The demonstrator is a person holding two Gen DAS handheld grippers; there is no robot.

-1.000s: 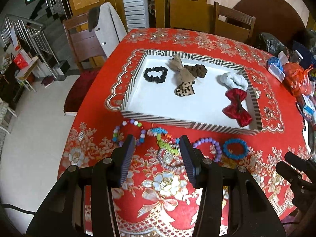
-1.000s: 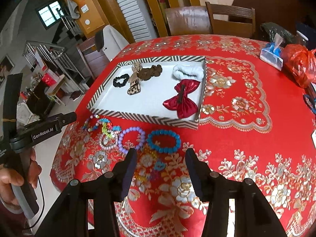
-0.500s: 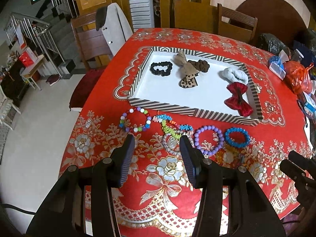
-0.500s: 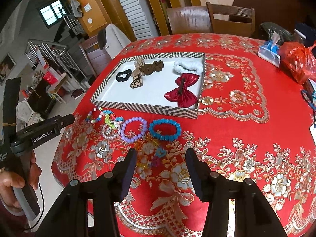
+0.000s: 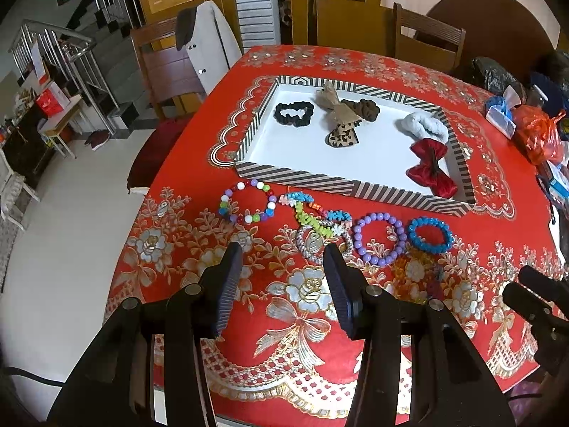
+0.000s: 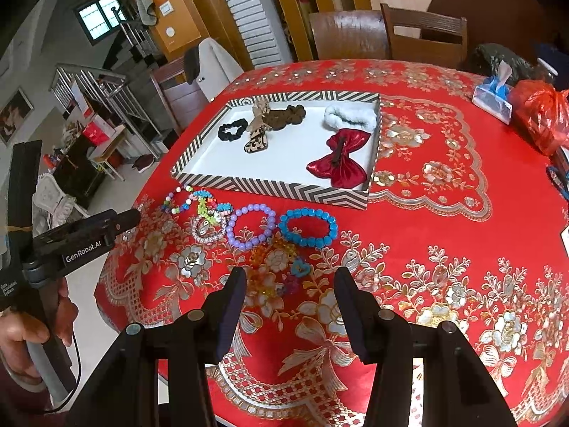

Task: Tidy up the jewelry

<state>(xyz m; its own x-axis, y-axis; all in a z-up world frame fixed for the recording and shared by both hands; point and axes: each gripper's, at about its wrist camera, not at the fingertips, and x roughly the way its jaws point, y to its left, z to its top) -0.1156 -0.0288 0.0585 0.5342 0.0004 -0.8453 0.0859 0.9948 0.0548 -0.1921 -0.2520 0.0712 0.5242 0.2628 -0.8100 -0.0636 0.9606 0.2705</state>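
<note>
A row of bead bracelets lies on the red tablecloth in front of a striped tray [image 5: 352,186] [image 6: 270,189]: a multicoloured one [image 5: 246,202], a green and blue tangle [image 5: 313,215], a silver one [image 5: 322,245], a purple one [image 5: 379,236] [image 6: 251,226], a blue one [image 5: 429,235] [image 6: 307,227]. An orange beaded piece [image 6: 274,267] lies nearer. The tray holds a black scrunchie [image 5: 293,114], brown bows, a white scrunchie [image 5: 426,126] and a red bow [image 5: 430,167] [image 6: 338,160]. My left gripper [image 5: 282,267] is open above the cloth short of the bracelets. My right gripper [image 6: 290,288] is open over the orange beads.
Wooden chairs [image 5: 428,41] stand round the table, one with a coat [image 5: 209,42]. A tissue pack [image 6: 492,98] and an orange bag [image 6: 542,114] sit at the right edge. The left-hand tool and a hand [image 6: 32,320] show at the right view's left. Stairs lie left.
The left gripper has drawn back from the bracelets, which now lie farther ahead of its fingers. The right gripper has pulled back slightly too. Neither gripper's gap has changed.
</note>
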